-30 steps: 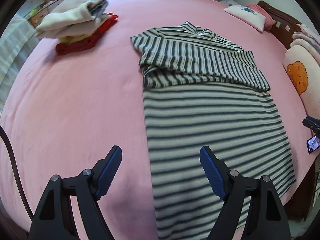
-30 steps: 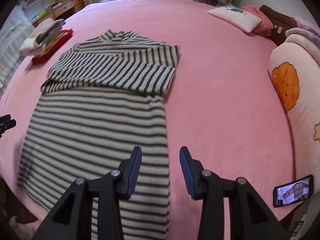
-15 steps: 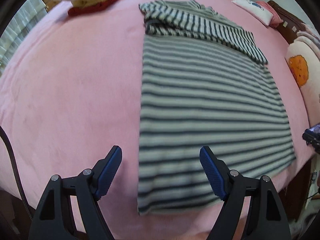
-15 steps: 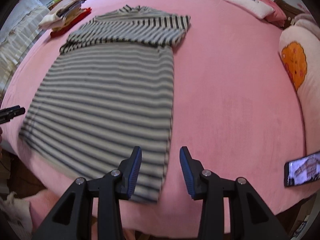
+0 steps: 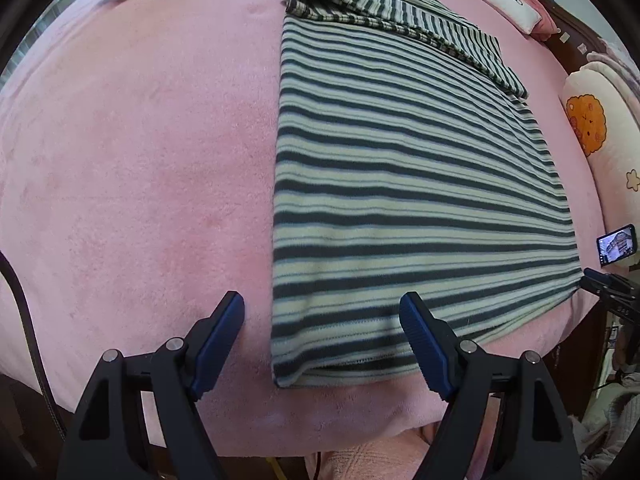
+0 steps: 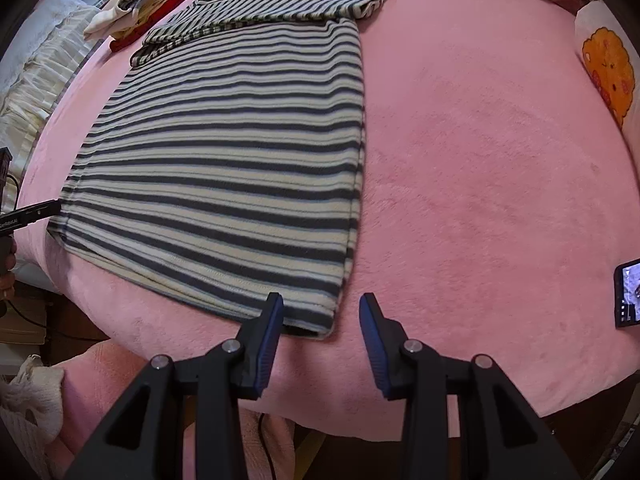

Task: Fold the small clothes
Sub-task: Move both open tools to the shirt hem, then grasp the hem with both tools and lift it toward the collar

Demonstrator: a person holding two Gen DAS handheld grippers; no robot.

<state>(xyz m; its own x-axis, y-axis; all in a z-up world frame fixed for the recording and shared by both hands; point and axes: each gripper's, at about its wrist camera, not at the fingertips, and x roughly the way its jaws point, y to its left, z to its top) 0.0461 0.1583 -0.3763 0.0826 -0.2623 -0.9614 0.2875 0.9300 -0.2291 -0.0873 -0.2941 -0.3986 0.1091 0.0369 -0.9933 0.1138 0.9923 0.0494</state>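
A dark-and-cream striped top (image 5: 400, 160) (image 6: 240, 152) lies flat on the pink bed (image 5: 140, 160) (image 6: 480, 160), its sleeves folded across the chest at the far end. My left gripper (image 5: 322, 308) hangs open over the hem's near left corner, its two pads astride that corner. My right gripper (image 6: 321, 308) is open above the hem's near right corner, which lies between its pads without contact. Neither holds anything. The other gripper's tip shows at the hem's far corner in each view.
A pile of folded clothes (image 6: 132, 12) with a red piece sits at the far left of the bed. Pillows (image 5: 600, 128) lie along the right side. A lit phone (image 6: 628, 296) rests at the bed's right edge. The bed's near edge drops off just below the hem.
Both grippers have drawn back toward the near edge of the bed and sunk lower, from over the top's middle to over its hem corners. Their openings are unchanged.
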